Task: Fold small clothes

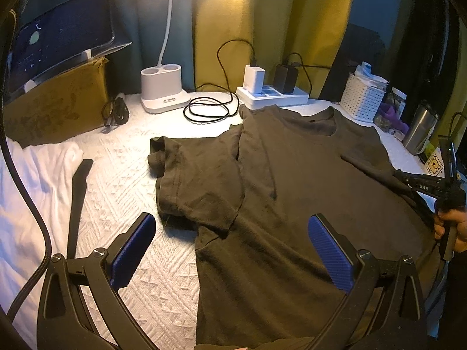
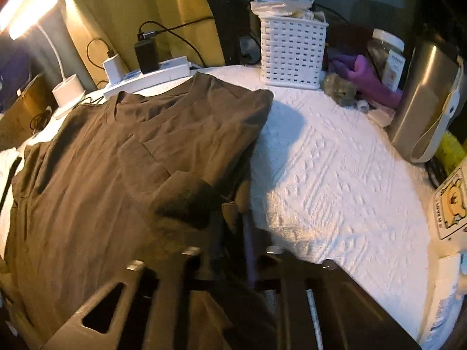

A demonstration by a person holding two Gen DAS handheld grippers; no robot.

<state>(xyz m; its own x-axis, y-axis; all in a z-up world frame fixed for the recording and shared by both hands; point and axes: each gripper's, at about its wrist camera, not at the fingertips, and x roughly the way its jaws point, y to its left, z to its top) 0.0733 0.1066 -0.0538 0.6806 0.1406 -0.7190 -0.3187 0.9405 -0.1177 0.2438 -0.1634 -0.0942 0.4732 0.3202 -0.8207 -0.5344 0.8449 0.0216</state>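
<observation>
A dark brown t-shirt (image 1: 292, 189) lies flat on the white textured cover (image 2: 335, 175), collar toward the far side. Its left sleeve (image 1: 198, 180) is spread out to the left. My left gripper (image 1: 232, 233) hovers open over the shirt's lower left part, blue pads wide apart and nothing between them. My right gripper (image 2: 236, 213) is at the shirt's right edge, its jaws drawn close together with a bunched fold of the t-shirt (image 2: 102, 160) pinched in them. In the left wrist view that right gripper (image 1: 408, 182) shows at the far right, held by a hand (image 1: 449, 227).
Along the back stand a white lamp base (image 1: 163, 90), a power strip (image 1: 271, 94) with chargers, a coiled black cable (image 1: 207, 108) and a white basket (image 1: 363, 99). A steel tumbler (image 2: 423, 102) stands at the right. A white cloth (image 1: 35, 180) lies at the left.
</observation>
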